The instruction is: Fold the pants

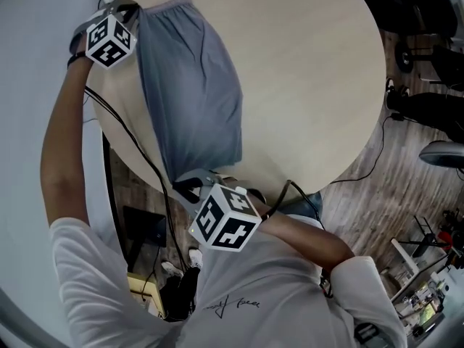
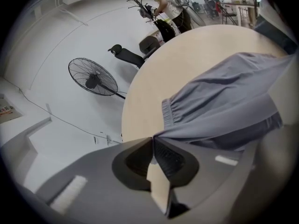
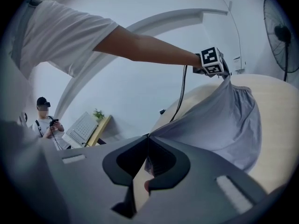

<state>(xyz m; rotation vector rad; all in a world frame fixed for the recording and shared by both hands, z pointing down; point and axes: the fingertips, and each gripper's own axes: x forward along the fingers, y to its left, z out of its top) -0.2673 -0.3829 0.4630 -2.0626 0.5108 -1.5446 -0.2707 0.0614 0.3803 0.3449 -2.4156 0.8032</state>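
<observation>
1. Pale round wooden table (image 1: 312, 85) fills most of the head view. Its top is smooth, matte and bare except along the left side of the frame.
2. That is where the soft grey-blue fabric pants (image 1: 192, 100) are. They are drawn out in a long band from the upper left of the frame down to the table's near edge at lower centre.
3. My left gripper (image 1: 130, 9) has its jaws pressed together on a corner of the gathered elastic waistband (image 2: 168, 113). Its own view shows cloth pinched right at the tips.
4. My right gripper (image 1: 192, 187) is likewise clamped on the opposite end of the pants. A thin fold of fabric runs into its closed jaws.
5. The cloth is thin and limp. From the right gripper view it sags like a hammock between the two holds, with soft creases, and only the ruched waistband has any body.
6. My worries:
   - Both pinches look shallow, right at the edge of the cloth, so a sharp tug could pull a corner free.
   - The near end hangs at the table's rim, so if the cloth goes slack it could slide off towards the floor.
   - If the cloth goes down uneven, wrinkles get trapped and the fold comes out skewed.
   - A black cable (image 1: 138, 151) trails beside the left edge of the table, and I judge it could snag the cloth.
</observation>
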